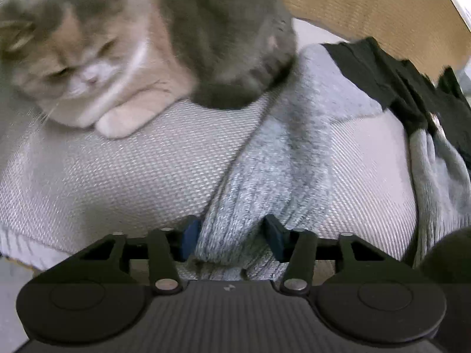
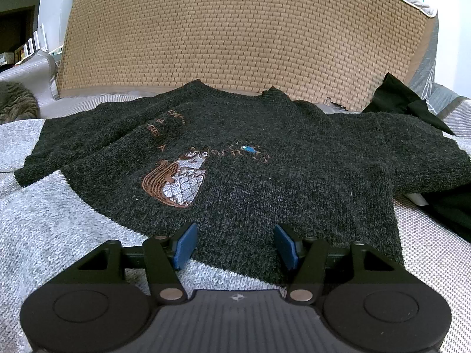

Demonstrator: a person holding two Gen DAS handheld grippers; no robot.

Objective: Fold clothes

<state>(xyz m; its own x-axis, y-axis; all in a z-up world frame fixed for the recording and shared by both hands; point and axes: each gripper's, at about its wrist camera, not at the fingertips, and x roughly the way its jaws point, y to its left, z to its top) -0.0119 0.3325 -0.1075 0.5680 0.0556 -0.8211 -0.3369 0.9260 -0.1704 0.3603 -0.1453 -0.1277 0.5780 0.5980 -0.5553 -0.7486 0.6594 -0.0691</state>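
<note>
Left gripper (image 1: 232, 236) pinching one grey knit (image 1: 265, 158) beside one cat (image 1: 123, 50); right gripper (image 2: 235, 245) wide open, empty, over one dark sweater (image 2: 265, 182).

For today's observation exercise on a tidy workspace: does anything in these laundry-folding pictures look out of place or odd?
Yes. A cat lies on the woven surface beside the light grey knit garment that the left gripper is pinching, close enough to get in the way. The right gripper sits open at the dark sweater's hem.
</note>
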